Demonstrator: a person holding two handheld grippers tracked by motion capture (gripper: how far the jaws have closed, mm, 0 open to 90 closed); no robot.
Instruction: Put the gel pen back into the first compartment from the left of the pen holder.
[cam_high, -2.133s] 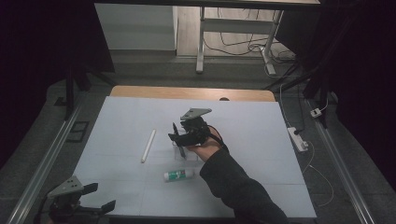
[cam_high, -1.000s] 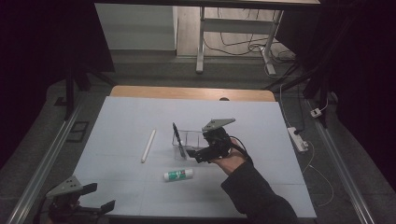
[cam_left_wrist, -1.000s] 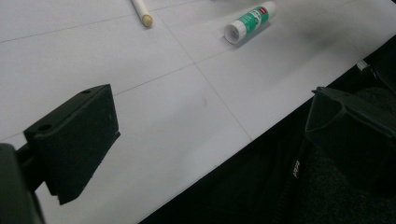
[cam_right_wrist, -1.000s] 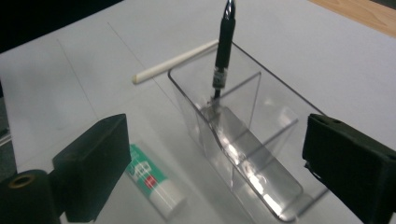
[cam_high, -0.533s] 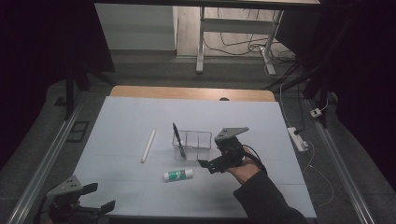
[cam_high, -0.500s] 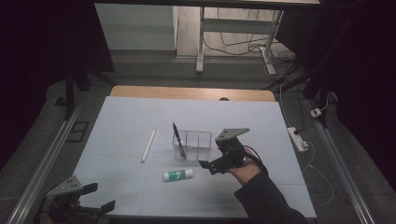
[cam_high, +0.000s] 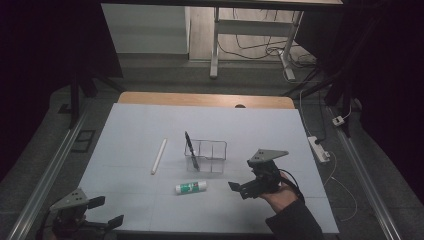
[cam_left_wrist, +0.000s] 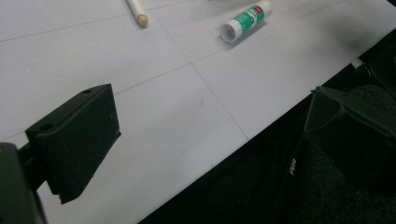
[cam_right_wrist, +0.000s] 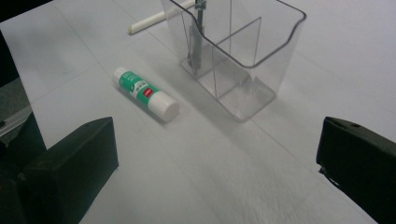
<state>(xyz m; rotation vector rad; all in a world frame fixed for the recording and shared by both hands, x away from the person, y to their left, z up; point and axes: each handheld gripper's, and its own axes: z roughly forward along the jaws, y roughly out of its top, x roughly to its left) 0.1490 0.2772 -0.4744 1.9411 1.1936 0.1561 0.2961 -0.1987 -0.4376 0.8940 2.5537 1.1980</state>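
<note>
- The right gripper (cam_high: 243, 188) hangs just over the table (cam_high: 130, 125), jaws spread wide and holding nothing; they have just been opening.
- The glue stick (cam_right_wrist: 145, 94) lies flat ahead of it and to its left, near but apart: green label, white body, white cap toward the gripper.
- The clear organizer (cam_right_wrist: 236, 51) stands just beyond, a dark pen (cam_high: 191, 151) leaning in its left compartment.
- The left gripper (cam_high: 100, 212) sits at the near edge, jaws wide and empty.
</note>
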